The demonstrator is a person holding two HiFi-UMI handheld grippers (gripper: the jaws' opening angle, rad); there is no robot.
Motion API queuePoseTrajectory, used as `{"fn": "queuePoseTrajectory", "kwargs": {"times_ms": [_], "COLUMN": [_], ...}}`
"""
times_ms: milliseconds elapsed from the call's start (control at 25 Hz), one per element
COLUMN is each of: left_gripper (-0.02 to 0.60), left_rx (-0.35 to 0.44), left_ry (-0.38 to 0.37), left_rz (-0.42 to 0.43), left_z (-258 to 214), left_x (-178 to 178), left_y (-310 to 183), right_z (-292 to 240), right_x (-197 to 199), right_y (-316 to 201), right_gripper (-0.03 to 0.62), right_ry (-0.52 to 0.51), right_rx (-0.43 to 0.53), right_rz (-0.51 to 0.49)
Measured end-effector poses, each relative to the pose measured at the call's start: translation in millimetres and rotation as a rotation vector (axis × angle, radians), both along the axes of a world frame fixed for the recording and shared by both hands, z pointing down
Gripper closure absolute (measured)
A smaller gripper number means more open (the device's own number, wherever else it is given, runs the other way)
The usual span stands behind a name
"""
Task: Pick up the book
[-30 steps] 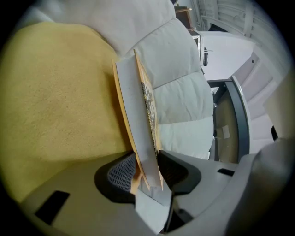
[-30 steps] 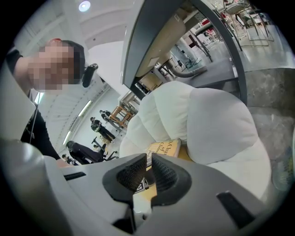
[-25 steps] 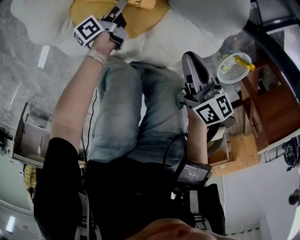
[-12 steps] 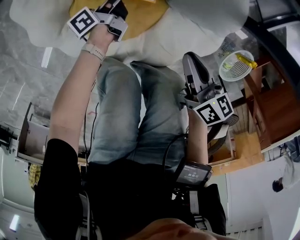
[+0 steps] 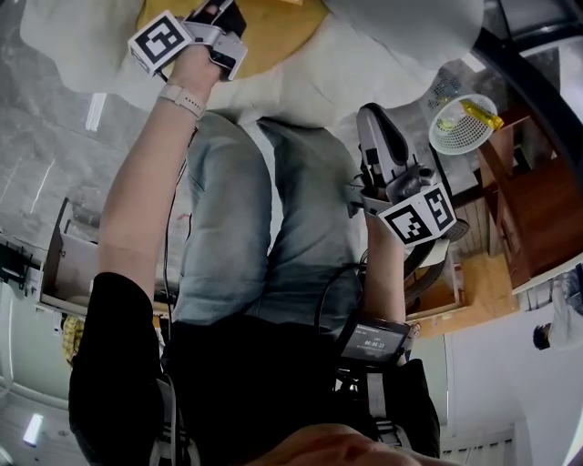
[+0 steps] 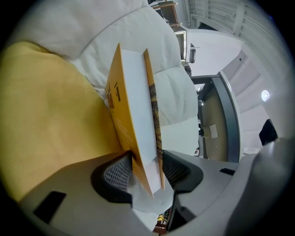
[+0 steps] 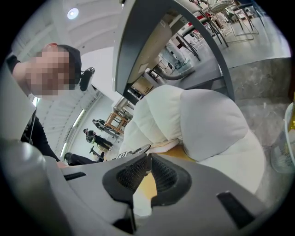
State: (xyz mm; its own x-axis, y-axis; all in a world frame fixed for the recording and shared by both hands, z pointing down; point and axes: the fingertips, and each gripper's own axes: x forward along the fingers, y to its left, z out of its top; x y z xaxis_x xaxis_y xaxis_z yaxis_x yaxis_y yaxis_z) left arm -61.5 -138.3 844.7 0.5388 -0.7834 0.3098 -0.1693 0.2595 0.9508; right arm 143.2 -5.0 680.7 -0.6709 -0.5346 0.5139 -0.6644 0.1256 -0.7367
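The book (image 6: pixel 138 115) has yellow covers and a thick white block of pages. It stands on edge between the pads of my left gripper (image 6: pixel 146 168), lifted off the yellow cushion (image 6: pixel 50 120). Both pads touch its covers while the jaws are opening. In the head view my left gripper (image 5: pixel 219 23) is at the top, over the yellow cushion (image 5: pixel 273 36); the book itself is hidden there. My right gripper (image 7: pixel 148 168) is shut with nothing in it. It hangs over the person's lap (image 5: pixel 378 127), pointing toward the sofa.
White sofa cushions (image 6: pixel 152 41) surround the yellow one, and they fill the middle of the right gripper view (image 7: pixel 203 124). A white basket (image 5: pixel 465 123) with a yellow item stands at the right, next to wooden furniture (image 5: pixel 537 209). People stand far off in the room.
My left gripper has moved up and toward the top left of the head view, over the yellow cushion. The right gripper has hardly moved.
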Motion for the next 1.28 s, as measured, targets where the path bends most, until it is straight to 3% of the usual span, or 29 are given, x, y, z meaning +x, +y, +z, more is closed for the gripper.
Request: {"fn": "queuePoseTrajectory", "kwargs": {"times_ms": [160,320,480,680,1120,1280], "left_gripper": [0.383,0.387,0.388,0.393,0.396,0.396], "left_rx": [-0.027,-0.023,0.014,0.059,0.103,0.109], "left_ry": [-0.071,-0.088,-0.161,-0.198,-0.156,-0.115], "left_rz": [0.014,0.027,0.081,0.125,0.148,0.143], "left_z": [-28,-35,-42,-43,-98,-143], "left_x": [-18,-17,-15,-18,-11,-12], "left_y": [9,8,17,22,19,31], "right_z": [-30,-32,-32,-29,-63,-100], "right_x": [-8,-7,-5,-7,-16,-23], "right_y": [14,20,22,20,19,28], "right_gripper": [0.545,0.545,0.545,0.545,0.545,0.545], "right_ry": [-0.011,-0.015,-0.023,-0.033,-0.034,-0.038], "right_rx": [-0.014,-0.022,-0.021,-0.025,-0.008,0.018], "right_rz": [0.011,0.020,0.032,0.043,0.035,0.043]}}
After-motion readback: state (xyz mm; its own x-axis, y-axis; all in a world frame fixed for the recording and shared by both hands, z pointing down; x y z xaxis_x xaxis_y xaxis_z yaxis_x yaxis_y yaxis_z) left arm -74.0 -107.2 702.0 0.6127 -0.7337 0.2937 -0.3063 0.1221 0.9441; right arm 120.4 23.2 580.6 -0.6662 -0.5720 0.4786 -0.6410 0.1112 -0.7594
